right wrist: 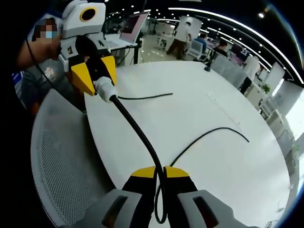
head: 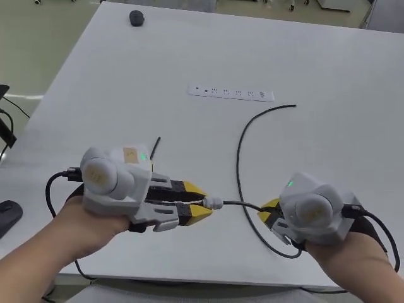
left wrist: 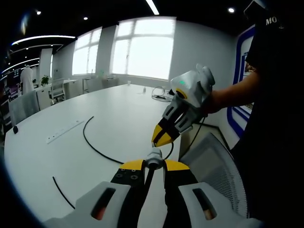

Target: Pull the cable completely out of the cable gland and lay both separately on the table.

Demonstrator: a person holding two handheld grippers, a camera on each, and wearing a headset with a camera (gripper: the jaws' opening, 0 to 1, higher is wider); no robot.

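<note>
Fingers (head: 194, 216) of left gripper (head: 206, 203) clench cable gland (right wrist: 103, 87), facing right gripper (right wrist: 159, 172) clenching cable (head: 238, 158).

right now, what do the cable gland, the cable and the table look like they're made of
Cable gland: probably moulded plastic, pale grey-white and matt, no metal glint. Cable: black flexible jacket, likely rubber or PVC, since it lies in loose curves. Table: smooth white top with slight sheen, perhaps laminate.

Left gripper (head: 201, 203) and right gripper (head: 266, 212) held low, tips pointing at each other, near but apart. Left's jaws pinch the cable gland (head: 213, 203), right's are clamped on the cable (head: 239, 158)
</note>
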